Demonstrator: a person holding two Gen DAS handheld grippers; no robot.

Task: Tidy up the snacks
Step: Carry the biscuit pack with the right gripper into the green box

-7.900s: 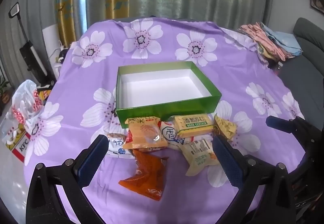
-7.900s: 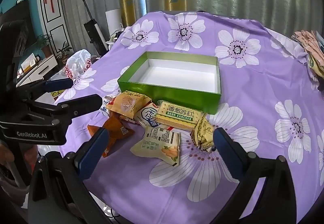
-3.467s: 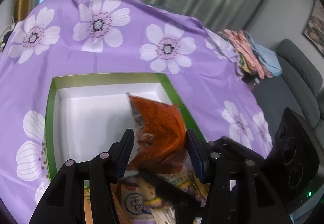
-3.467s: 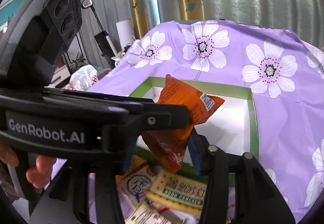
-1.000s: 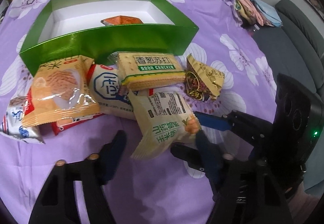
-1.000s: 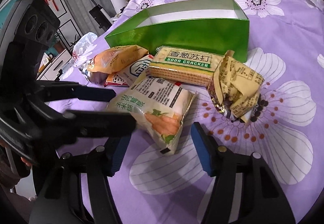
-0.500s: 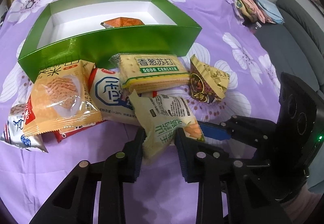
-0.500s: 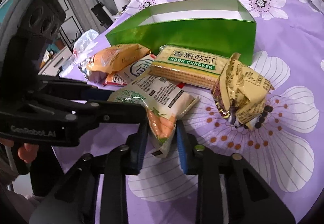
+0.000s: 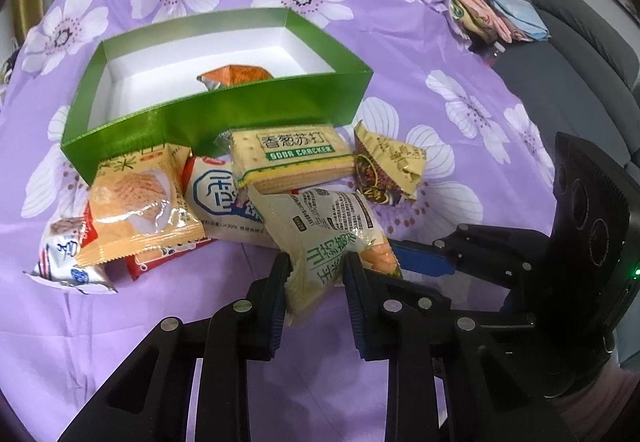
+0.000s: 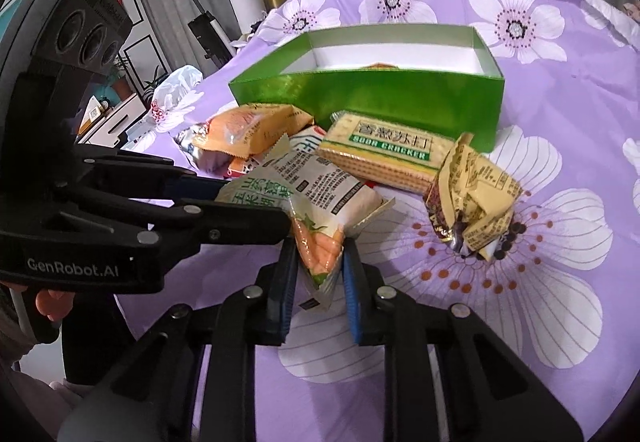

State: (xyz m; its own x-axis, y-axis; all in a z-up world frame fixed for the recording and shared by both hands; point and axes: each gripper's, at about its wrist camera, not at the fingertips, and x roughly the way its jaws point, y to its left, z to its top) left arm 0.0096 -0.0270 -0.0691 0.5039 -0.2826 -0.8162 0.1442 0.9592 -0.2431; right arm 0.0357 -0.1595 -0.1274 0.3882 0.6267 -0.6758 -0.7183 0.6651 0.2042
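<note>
The pale corn-snack packet (image 9: 328, 242), at the near edge of the snack heap on the table, is pinched by both the left claw (image 9: 316, 278) and right claw (image 10: 318, 266), with the green box (image 9: 224, 114) straight beyond the heap.

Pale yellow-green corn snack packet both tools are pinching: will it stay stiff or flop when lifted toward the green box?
The pale yellow-green corn snack packet is puffed, crinkly film, so it probably weighs little and will sag between grips. The left tool and right tool pinch only its near edge; glossy film may slip. The green cardboard box wall looks clearable.
</note>
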